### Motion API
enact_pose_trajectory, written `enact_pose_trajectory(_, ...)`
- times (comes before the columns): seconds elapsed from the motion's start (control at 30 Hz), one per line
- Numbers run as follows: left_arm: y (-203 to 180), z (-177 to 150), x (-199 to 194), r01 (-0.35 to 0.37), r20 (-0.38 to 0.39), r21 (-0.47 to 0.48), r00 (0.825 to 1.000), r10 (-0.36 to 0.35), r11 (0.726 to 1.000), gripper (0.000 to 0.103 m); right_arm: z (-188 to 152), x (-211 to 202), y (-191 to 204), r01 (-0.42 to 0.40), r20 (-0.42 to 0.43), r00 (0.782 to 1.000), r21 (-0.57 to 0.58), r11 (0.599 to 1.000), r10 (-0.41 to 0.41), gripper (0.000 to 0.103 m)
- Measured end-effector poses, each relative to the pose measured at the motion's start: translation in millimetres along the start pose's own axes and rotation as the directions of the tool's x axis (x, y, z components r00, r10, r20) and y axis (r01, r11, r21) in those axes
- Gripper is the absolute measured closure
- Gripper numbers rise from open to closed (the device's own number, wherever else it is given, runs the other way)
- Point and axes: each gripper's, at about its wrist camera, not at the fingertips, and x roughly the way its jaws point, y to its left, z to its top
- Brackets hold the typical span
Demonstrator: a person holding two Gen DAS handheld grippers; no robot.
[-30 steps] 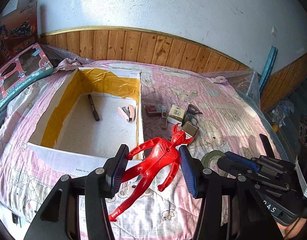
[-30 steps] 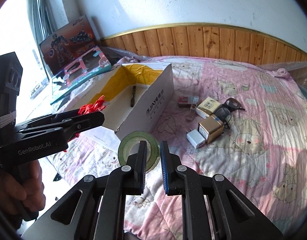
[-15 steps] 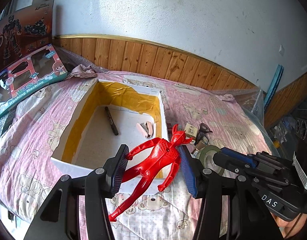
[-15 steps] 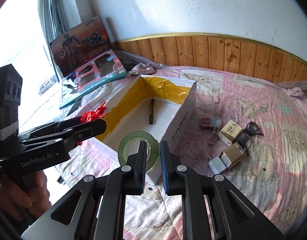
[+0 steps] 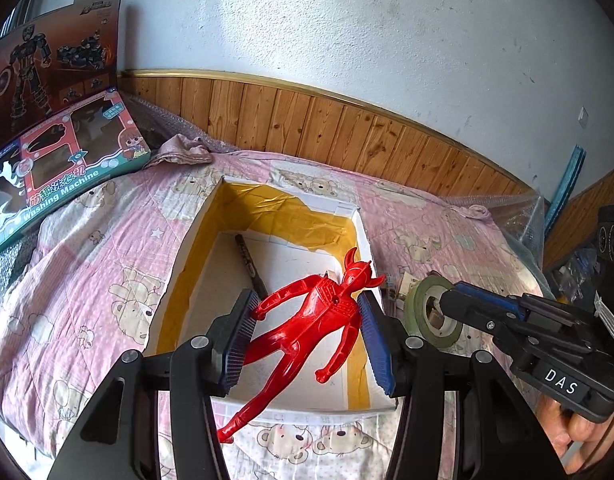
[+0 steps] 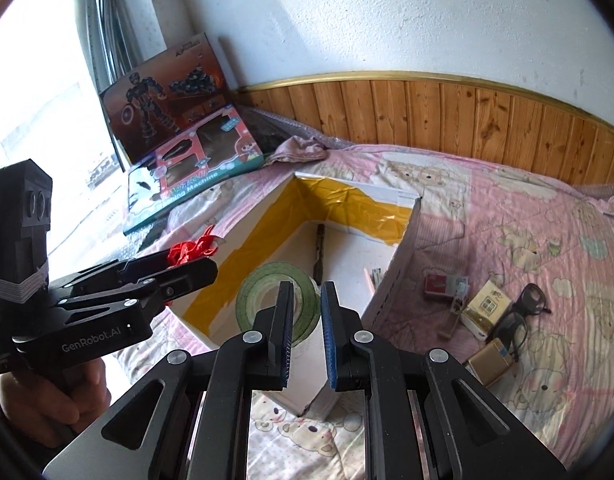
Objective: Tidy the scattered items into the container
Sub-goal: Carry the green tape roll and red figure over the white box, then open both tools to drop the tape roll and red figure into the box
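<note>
My left gripper (image 5: 307, 300) is shut on a red toy figure (image 5: 319, 312) and holds it above the inside of the white box (image 5: 185, 248) lined with yellow tape. A dark marker (image 5: 249, 258) lies on the box floor. In the right wrist view, my right gripper (image 6: 307, 294) is shut on the wall of a green tape roll (image 6: 259, 296), over the box's (image 6: 403, 248) near right corner. There the left gripper (image 6: 203, 266) shows at the left with the figure's red tip (image 6: 193, 248). The right gripper (image 5: 451, 300) and roll (image 5: 419, 312) also appear beside the left one.
On the pink bedspread right of the box lie a red card pack (image 6: 443, 284), a small yellow-white carton (image 6: 487, 308), black glasses (image 6: 523, 312), a gold box (image 6: 491, 364) and a wooden clip (image 6: 453, 316). Toy boxes (image 5: 67, 184) lean at the far left. Wood panelling backs the bed.
Both grippers have carried their loads left, from beside the box to over it. The red figure now hangs above the box floor and the tape roll above its corner.
</note>
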Motion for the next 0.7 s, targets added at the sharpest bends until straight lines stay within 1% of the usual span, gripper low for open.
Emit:
enact_pose_trajectory(0.23, 12.6, 16.9, 24.0, 0.000, -0.041, -0.014, 0.999, -0.001, 1.000, 0.050, 24.3, 27.5, -7.9, -0.004, -0.025, 1.000, -0.007, 1.000, 0.004, 0.089)
enact_pose_trajectory(0.37, 16.5, 21.6, 41.9, 0.007, -0.088, -0.010, 0.996, -0.008, 1.000, 0.050, 37.1, 49.3, -16.1, -0.007, -0.062, 0.998, -0.004, 1.000, 0.007, 0.089)
enact_pose_trajectory(0.53, 14.2, 18.0, 61.9, 0.032, -0.164, 0.012, 0.986, -0.029, 0.999, 0.050, 52.8, 80.8, -22.0, 0.000, -0.119, 0.993, -0.036, 0.999, -0.004, 0.089)
enact_pose_trajectory(0.7, 13.2, 10.5, 74.7, 0.036, -0.213, 0.023, 0.977, -0.031, 0.999, 0.050, 65.9, 118.2, -31.4, 0.004, -0.187, 0.982, -0.051, 0.999, -0.013, 0.089)
